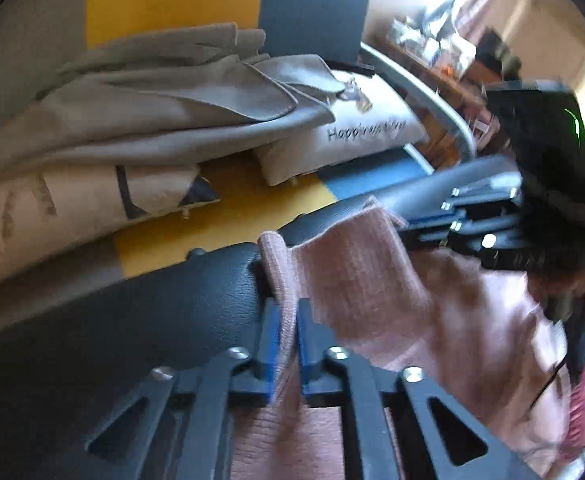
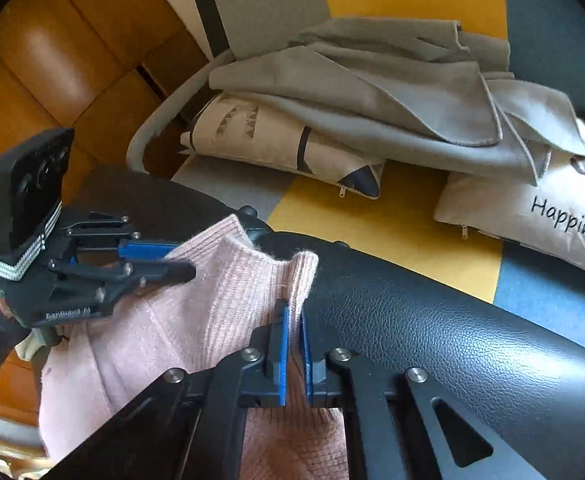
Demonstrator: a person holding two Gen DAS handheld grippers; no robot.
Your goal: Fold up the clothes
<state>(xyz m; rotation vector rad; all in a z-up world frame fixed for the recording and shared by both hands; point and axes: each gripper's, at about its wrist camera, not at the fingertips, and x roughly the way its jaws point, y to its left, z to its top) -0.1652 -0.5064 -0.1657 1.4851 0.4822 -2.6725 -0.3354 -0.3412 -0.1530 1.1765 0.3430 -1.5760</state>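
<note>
Left wrist view: the left hand-held gripper (image 1: 288, 320) pinches the pink sweater's (image 1: 372, 280) ribbed edge over a black cushion (image 1: 132, 320).

Right wrist view: the right hand-held gripper (image 2: 294, 336) likewise clamps the sweater (image 2: 196, 304); a grey blanket (image 2: 372, 96) lies beyond.

Black leather surface (image 2: 432, 312) — pink sweater (image 2: 212, 300)

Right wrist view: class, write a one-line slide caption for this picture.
Both grippers, right gripper and left gripper, pinch a pink knit sweater over a black leather surface.
</note>
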